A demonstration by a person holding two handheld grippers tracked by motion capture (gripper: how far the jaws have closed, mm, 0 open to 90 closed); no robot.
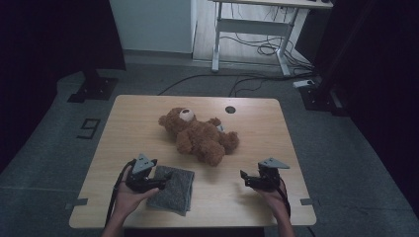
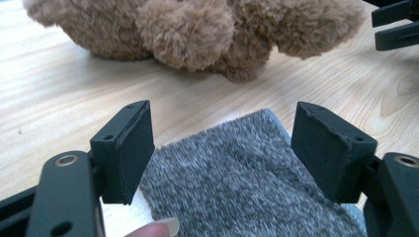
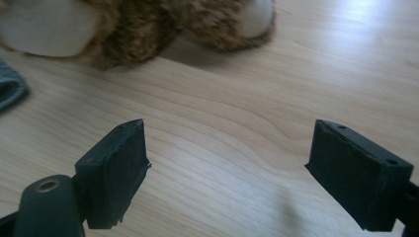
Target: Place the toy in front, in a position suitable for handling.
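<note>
Left claw [image 2: 222,148] agape over grey cloth [image 2: 247,182], right claw [image 3: 230,173] likewise (above bare table [image 3: 237,123]).

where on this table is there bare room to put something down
Bare wood: the left strip beside the teddy bear, the far right corner past the cable hole, and the front middle between the grey cloth and the right claw. Crowded: centre and front left, where the left claw hovers over the cloth.

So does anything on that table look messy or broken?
Not really. The teddy bear lies tipped over on its back, and the grey cloth sits folded near the left tongs. Nothing spilled or visibly damaged.
</note>
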